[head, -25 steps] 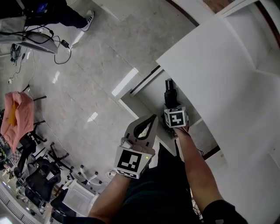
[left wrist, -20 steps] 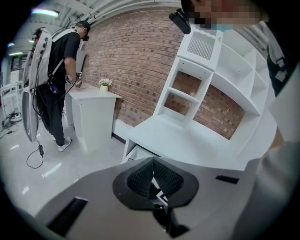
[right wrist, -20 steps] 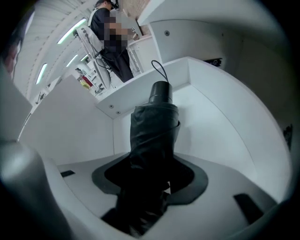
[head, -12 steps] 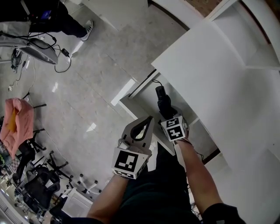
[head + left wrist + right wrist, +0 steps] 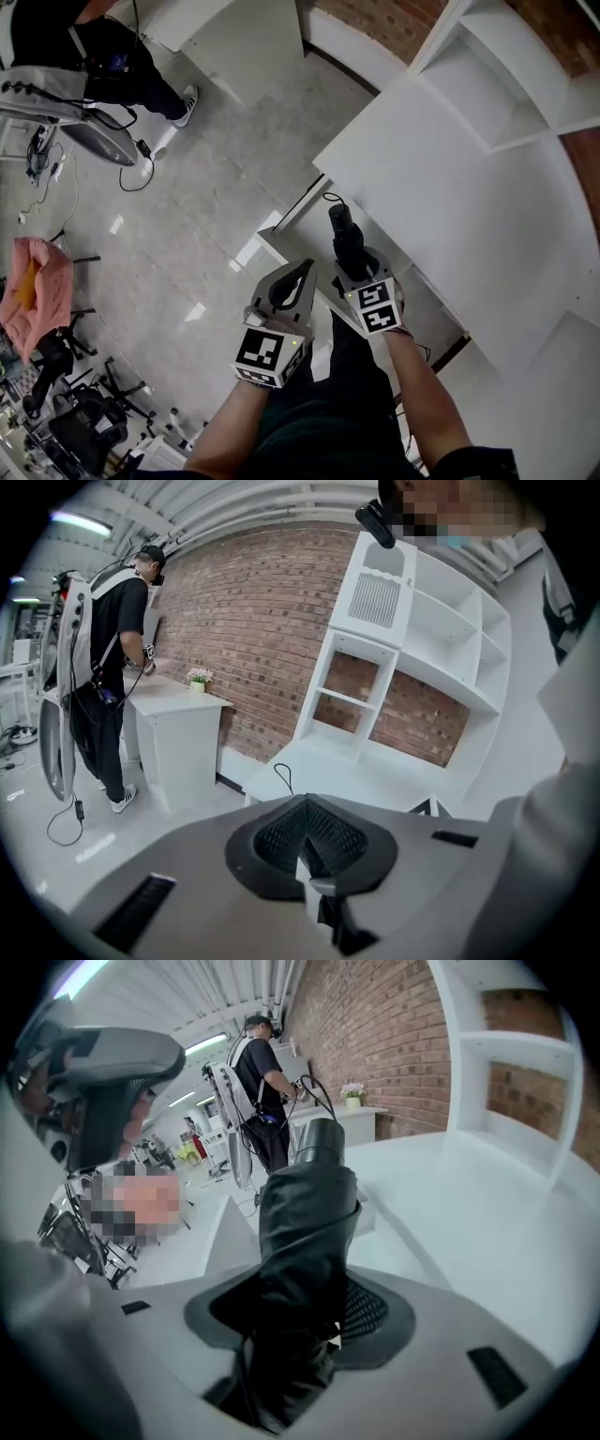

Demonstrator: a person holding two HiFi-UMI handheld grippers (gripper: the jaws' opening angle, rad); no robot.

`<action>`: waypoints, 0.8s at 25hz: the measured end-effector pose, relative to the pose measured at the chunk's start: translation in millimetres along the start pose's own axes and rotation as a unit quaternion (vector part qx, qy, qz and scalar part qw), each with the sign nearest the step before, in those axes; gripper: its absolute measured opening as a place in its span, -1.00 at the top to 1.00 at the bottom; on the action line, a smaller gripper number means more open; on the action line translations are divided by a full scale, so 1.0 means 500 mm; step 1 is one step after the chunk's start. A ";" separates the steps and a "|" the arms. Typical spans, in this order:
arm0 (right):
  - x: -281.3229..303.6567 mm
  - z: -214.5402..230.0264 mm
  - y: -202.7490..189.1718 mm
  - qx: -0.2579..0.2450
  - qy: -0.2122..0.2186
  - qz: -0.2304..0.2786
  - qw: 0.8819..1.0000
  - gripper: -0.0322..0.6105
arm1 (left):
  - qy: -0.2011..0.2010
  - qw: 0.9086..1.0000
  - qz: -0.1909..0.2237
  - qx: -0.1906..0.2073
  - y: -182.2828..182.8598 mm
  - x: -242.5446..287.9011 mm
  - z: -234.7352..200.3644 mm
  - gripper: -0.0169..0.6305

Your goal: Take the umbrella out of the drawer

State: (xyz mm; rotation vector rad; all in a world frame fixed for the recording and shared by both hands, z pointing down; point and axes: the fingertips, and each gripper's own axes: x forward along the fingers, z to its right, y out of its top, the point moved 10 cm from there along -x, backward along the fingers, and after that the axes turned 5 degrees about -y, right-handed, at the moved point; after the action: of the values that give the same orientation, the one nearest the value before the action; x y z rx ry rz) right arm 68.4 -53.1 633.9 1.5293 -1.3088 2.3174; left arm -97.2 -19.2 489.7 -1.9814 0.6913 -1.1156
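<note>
In the head view, a black folded umbrella [image 5: 343,236] stands nearly upright, my right gripper [image 5: 356,274] shut on its lower part, above the open white drawer [image 5: 289,214] under the desk. Its thin strap loop [image 5: 330,198] hangs off the top end. The right gripper view has the umbrella [image 5: 309,1227] rising from between the jaws of my right gripper [image 5: 298,1327], pads pressed on its fabric. To the left of it, over the floor, my left gripper [image 5: 292,279] is shut with nothing in it; the left gripper view shows that gripper [image 5: 309,844] with its pads together.
The white desk top [image 5: 441,178] spreads right of the drawer, with a white shelf unit [image 5: 497,84] behind it against a brick wall. A person [image 5: 84,47] stands at the upper left near a small white cabinet [image 5: 234,37]. Chairs and a pink cloth [image 5: 28,281] crowd the left edge.
My right gripper has lifted the umbrella up from the drawer and tilted it more upright. The left gripper has risen a little beside it, still shut.
</note>
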 end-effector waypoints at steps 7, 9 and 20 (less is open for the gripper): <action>-0.114 -0.016 0.054 0.013 -0.028 0.064 0.997 0.25 | -0.016 0.999 0.029 0.008 0.048 -0.049 0.016 0.93; -0.144 -0.021 0.069 0.016 -0.036 0.078 0.996 0.24 | -0.021 0.999 0.034 0.012 0.058 -0.061 0.021 0.93; -0.303 -0.060 0.145 0.030 -0.076 0.169 0.982 0.25 | -0.053 0.996 0.067 0.028 0.116 -0.133 0.048 0.93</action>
State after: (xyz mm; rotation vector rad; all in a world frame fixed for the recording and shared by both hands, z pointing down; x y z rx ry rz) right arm 88.3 -22.5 467.1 1.6429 -1.6668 2.4955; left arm -113.1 5.0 402.9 -1.9025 0.7172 -0.9336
